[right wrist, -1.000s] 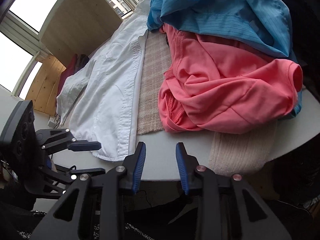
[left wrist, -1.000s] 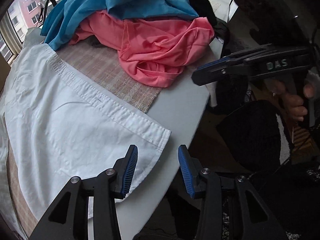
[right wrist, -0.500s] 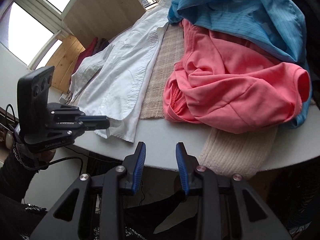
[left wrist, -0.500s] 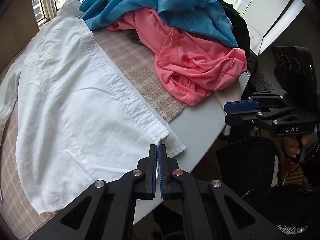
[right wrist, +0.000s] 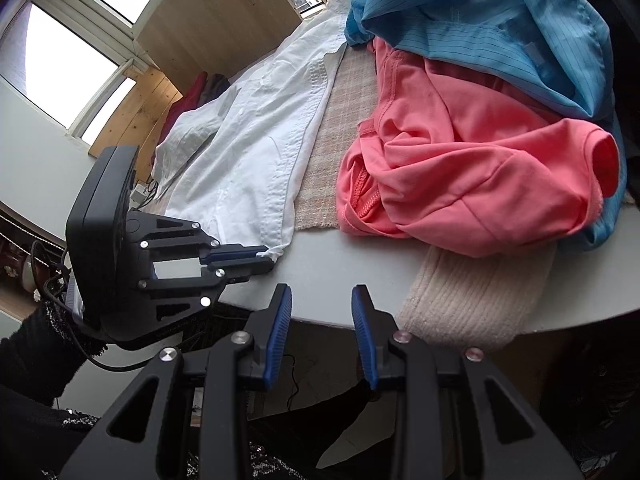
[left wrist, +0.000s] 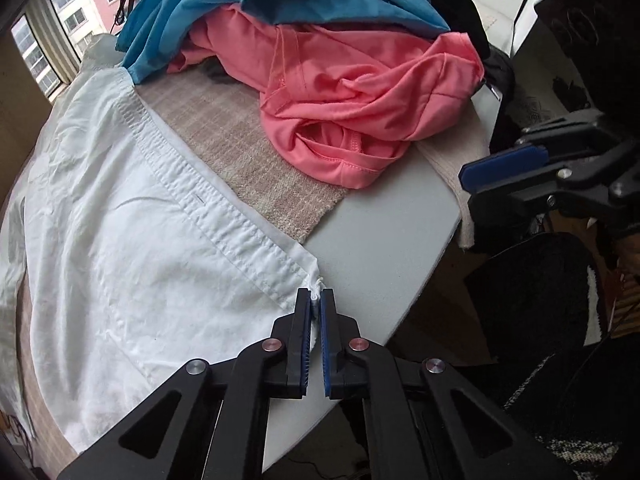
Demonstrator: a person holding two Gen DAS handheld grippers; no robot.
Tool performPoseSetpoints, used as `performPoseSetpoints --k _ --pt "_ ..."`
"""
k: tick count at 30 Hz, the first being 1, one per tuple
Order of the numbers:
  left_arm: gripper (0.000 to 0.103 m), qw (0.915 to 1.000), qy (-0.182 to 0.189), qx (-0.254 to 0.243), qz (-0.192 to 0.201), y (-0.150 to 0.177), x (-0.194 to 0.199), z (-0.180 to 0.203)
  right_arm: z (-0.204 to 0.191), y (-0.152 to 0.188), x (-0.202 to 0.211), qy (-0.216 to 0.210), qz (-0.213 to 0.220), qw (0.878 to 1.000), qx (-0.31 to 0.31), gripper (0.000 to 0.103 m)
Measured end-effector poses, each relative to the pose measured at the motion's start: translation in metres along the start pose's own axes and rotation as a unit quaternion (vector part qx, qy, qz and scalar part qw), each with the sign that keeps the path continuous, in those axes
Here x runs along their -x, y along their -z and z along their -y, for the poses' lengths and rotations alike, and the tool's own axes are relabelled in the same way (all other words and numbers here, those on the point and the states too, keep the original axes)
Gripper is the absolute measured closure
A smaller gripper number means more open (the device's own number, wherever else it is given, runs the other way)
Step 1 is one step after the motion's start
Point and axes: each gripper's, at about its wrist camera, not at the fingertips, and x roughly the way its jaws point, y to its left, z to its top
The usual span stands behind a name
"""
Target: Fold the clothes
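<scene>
- Lay spread flat over the left part of the round grey table (left wrist: 384, 248): a crumpled white cotton shirt (left wrist: 120, 240), its stitched placket running to a corner at the near edge.
- Pinched that corner between nearly closed blue pads: the left gripper (left wrist: 315, 302), seen from the right wrist camera clamped on the same corner (right wrist: 266, 255).
- Hovered apart from all cloth, jaws wide, just off the table rim: the right gripper (right wrist: 321, 298).
- Sat under the shirt: a beige woven mat (left wrist: 256, 160).
- Heaped beyond the mat: a smooth coral-pink jersey top (left wrist: 360, 92), under a blue pinstriped garment (right wrist: 500, 12).
- Hung over the rim: a cream ribbed knit (right wrist: 476, 300).
- Stood behind: bright windows (right wrist: 64, 56) and pale wood panelling (right wrist: 216, 12).
</scene>
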Motion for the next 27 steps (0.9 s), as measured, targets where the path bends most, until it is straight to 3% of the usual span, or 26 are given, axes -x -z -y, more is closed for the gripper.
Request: performPoseSetpoints --k 5,9,14,23,26,27 --pt "0.099 0.9955 0.029 0.069 0.057 -0.002 0.058 -0.034 -0.01 -0.004 -0.01 -0.005 0.001 1.0 0.016 0.072" --pt "0.099 0.9922 0.007 0.09 0.085 0.0 0.094 -0.057 -0.022 -0.014 -0.031 -0.034 -0.009 0.999 0.023 0.072" --pt "0.099 0.9906 -0.006 0.1 0.093 0.003 0.107 -0.072 -0.043 -0.027 -0.069 -0.033 -0.034 0.998 0.042 0.072" --pt "0.099 0.9901 0.003 0.098 0.101 0.009 0.115 -0.084 -0.093 -0.025 -0.102 0.05 -0.038 0.988 0.142 0.073" --pt "0.099 0.9902 0.005 0.096 0.102 0.012 0.116 -0.088 -0.108 -0.019 -0.107 0.098 -0.034 0.976 0.19 0.1" --pt "0.099 0.9902 0.006 0.095 0.102 0.012 0.116 -0.089 -0.109 -0.019 -0.107 0.095 -0.036 0.977 0.19 0.101"
